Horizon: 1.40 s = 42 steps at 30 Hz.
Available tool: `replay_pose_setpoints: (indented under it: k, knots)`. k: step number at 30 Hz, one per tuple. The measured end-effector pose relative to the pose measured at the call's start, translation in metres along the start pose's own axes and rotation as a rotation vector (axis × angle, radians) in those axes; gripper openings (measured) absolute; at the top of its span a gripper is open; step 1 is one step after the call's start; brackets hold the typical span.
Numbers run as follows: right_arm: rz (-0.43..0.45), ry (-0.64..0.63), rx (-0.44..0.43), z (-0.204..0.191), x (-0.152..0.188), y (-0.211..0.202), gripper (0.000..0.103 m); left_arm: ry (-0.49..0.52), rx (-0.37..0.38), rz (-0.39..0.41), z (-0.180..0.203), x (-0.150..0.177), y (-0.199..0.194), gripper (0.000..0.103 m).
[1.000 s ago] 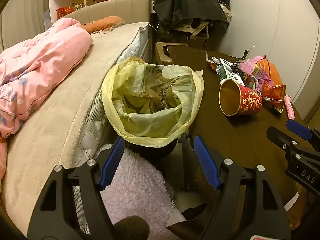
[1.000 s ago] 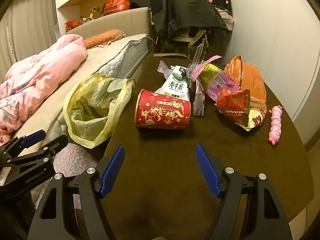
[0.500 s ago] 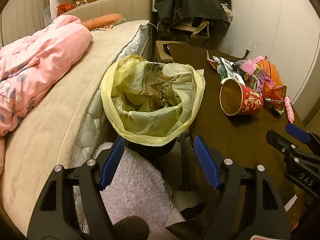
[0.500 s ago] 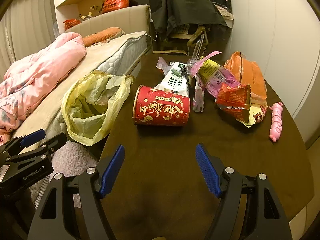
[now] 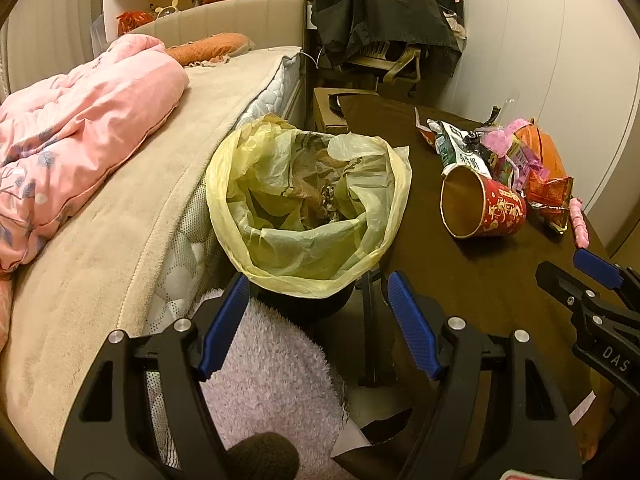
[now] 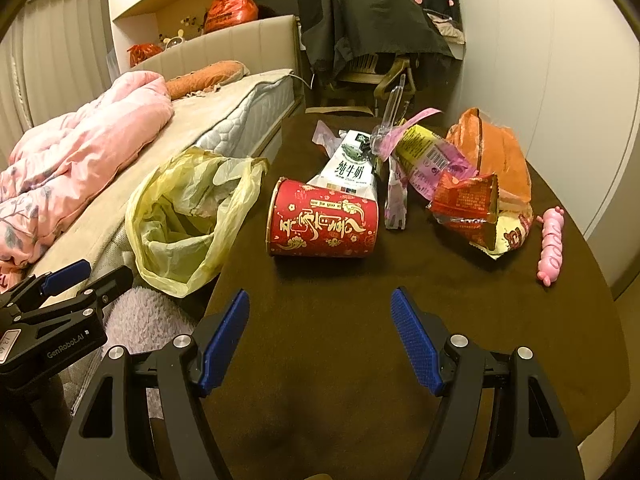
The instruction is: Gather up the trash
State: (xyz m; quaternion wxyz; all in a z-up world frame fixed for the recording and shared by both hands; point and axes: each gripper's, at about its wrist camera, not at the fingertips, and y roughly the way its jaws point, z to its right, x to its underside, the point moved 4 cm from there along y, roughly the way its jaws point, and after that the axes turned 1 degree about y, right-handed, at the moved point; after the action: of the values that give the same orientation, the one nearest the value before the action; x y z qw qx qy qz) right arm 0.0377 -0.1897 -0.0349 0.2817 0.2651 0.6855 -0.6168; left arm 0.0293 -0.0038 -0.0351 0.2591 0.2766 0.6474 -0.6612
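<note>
A bin lined with a yellow bag point(image 5: 308, 204) stands between the bed and the dark table; it also shows in the right wrist view point(image 6: 188, 216). A red paper cup point(image 6: 324, 220) lies on its side on the table, also in the left wrist view point(image 5: 484, 208). Behind it lie a milk carton point(image 6: 352, 168), snack wrappers point(image 6: 464, 192), an orange bag point(image 6: 496, 152) and a pink sausage pack point(image 6: 552, 240). My left gripper point(image 5: 316, 312) is open and empty just before the bin. My right gripper point(image 6: 320, 328) is open and empty over the table, short of the cup.
A bed point(image 5: 120, 216) with a pink quilt point(image 5: 72, 128) runs along the left. A pale fluffy cloth point(image 5: 272, 376) lies below the bin. A chair draped with dark clothes point(image 6: 372, 40) stands behind the table point(image 6: 360, 360). A cardboard box point(image 5: 328, 108) sits past the bin.
Both grippers have drifted slightly forward; the cup and the bin look a little nearer. Nothing was taken hold of and both stay open.
</note>
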Motion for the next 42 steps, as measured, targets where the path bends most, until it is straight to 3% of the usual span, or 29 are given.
replay_pose_setpoints:
  k: [42]
  knots:
    - [0.060, 0.024, 0.008, 0.007, -0.009, -0.012, 0.069, -0.008, 0.016, 0.093, 0.002, -0.008, -0.020, 0.069]
